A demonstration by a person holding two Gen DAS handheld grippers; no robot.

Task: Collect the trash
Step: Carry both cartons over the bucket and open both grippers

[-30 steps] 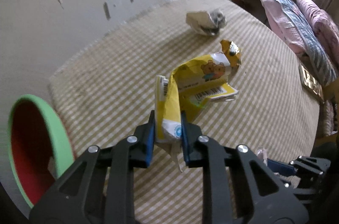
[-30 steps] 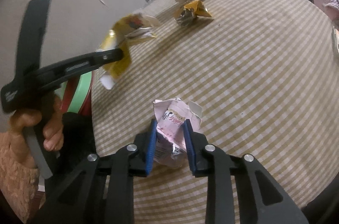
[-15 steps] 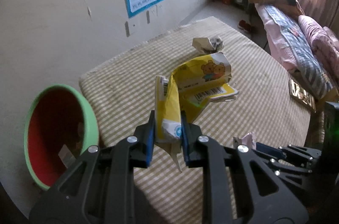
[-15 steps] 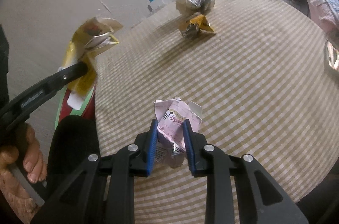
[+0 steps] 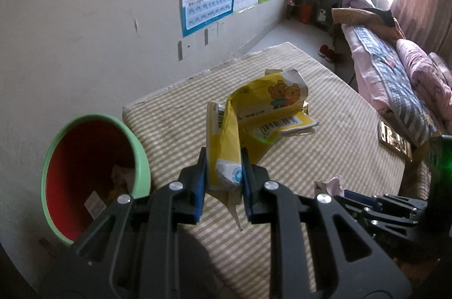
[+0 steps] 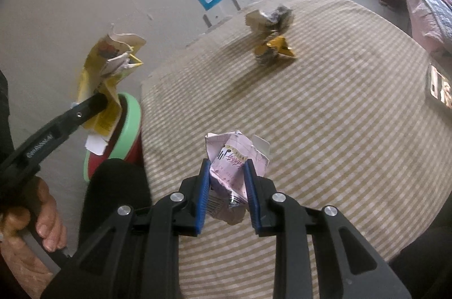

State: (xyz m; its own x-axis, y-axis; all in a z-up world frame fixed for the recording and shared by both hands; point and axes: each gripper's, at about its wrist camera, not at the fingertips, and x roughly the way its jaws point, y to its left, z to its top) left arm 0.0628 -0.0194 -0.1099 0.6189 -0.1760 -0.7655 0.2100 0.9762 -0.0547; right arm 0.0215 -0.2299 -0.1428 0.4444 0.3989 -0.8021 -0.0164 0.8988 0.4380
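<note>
Two wrappers, yellow carton (image 5: 226, 149) and pink packet (image 6: 228, 171), each clamped between its gripper's fingers (image 5: 201, 180).

The yellow carton (image 5: 254, 118) is creased printed paperboard with a slight gloss. The pink wrapper (image 6: 234, 166) is crumpled printed paper. The tablecloth (image 6: 339, 129) is a matt woven checked cloth. Beside the tablecloth, the bin (image 5: 141, 157) is smooth plastic, green at the rim. The gripper fingers (image 5: 197, 186) are matt black plastic with blue pads and shiny metal screws.
</note>
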